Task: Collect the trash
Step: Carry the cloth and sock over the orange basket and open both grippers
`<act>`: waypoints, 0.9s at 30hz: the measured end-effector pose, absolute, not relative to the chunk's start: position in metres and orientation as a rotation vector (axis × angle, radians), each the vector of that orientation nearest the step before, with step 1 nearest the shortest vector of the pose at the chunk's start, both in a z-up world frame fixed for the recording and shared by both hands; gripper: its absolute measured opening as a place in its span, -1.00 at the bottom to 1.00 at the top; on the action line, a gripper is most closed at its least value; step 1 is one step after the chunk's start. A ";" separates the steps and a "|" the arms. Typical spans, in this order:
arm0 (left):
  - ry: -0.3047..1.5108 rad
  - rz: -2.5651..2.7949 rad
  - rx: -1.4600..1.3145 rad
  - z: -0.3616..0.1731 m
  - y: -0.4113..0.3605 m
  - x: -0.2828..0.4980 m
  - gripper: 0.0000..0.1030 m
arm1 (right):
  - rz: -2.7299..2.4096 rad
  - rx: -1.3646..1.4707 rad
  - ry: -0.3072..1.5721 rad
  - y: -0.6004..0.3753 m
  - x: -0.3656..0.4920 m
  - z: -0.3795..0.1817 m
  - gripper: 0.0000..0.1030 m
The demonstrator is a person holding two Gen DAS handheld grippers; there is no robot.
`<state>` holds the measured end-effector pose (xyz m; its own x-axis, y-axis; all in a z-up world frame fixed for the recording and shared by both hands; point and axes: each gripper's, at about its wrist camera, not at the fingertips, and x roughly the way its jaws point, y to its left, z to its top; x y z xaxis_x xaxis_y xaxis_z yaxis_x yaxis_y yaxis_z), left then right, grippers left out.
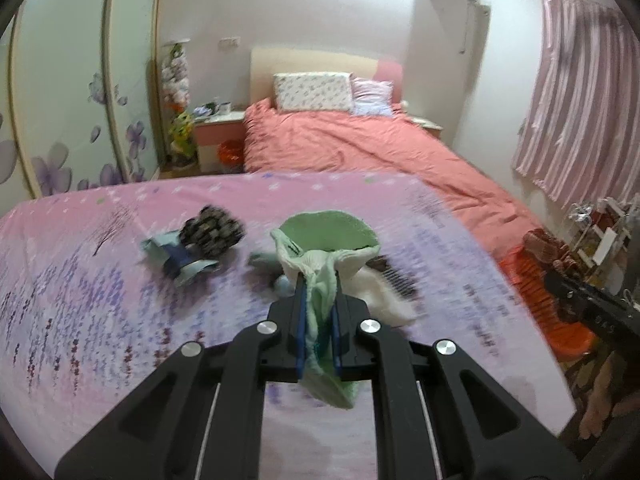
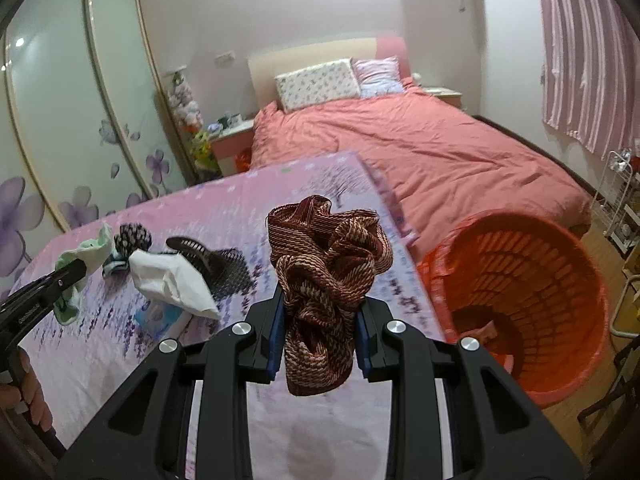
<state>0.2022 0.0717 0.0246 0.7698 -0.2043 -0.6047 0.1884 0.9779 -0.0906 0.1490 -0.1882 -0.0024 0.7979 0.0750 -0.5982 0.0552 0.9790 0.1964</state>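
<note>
Gripping a pale green cloth (image 1: 320, 300), left gripper (image 1: 318, 280) clamps it above the pink-sheeted table (image 1: 100, 300) | right gripper (image 2: 320, 300) pinches a bunched maroon woven cloth (image 2: 326, 264) near the orange basket (image 2: 560, 280) | dark, possibly comb-like item (image 2: 192, 254) lies on the sheet.

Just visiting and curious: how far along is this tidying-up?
Early to midway. The orange basket looks nearly empty. In hand: the left gripper pinches a green cloth, the right gripper a red woven cloth. Left on the table: white bag, black comb, dark patterned bundle.
</note>
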 end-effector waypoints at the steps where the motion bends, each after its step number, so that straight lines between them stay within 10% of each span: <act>1: 0.651 -0.229 -0.024 0.029 0.064 0.199 -0.79 | 0.003 0.213 0.640 -0.192 0.147 -0.001 -0.44; 27: 0.678 -0.697 0.007 0.031 -0.190 0.178 -0.79 | -0.217 0.367 0.527 -0.347 0.110 -0.008 -0.44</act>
